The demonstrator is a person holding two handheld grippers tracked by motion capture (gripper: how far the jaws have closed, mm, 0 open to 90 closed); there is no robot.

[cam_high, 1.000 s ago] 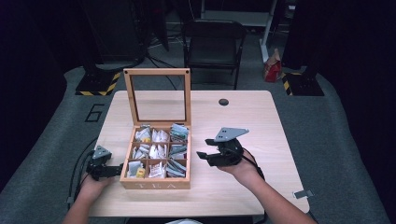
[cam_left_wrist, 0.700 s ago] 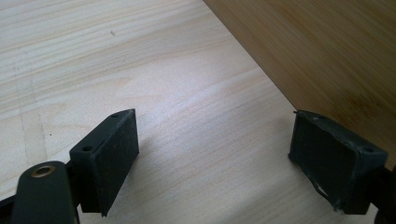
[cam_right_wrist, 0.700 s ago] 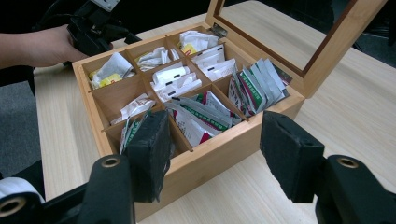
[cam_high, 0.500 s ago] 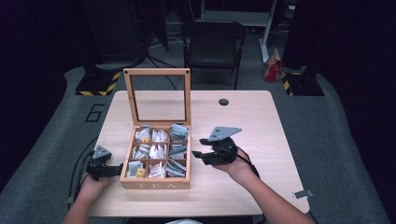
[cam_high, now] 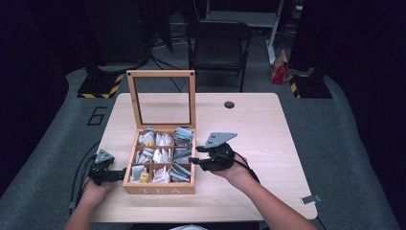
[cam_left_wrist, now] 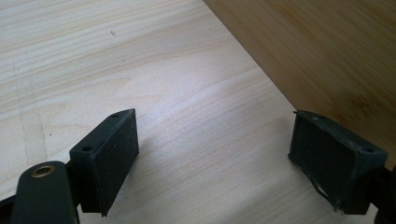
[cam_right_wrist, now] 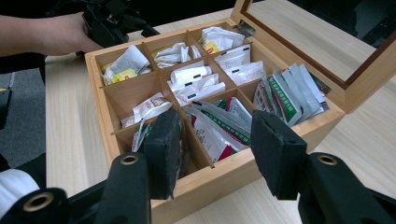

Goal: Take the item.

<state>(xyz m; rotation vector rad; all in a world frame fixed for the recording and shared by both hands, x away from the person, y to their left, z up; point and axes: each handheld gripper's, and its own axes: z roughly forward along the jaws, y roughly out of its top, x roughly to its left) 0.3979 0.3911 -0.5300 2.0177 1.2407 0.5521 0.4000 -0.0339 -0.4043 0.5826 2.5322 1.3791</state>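
Wooden tea box point(cam_high: 160, 188) edge meets the closing, empty right gripper point(cam_high: 195, 161).

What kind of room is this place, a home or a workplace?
Probably a lab or studio, not a home: a bare wooden table on grey carpet, a folding chair and black stands with hazard-striped bases around it.

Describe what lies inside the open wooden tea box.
The tea box has nine compartments holding packets, mostly white, some green or yellow. The compartment floors beneath them are covered.
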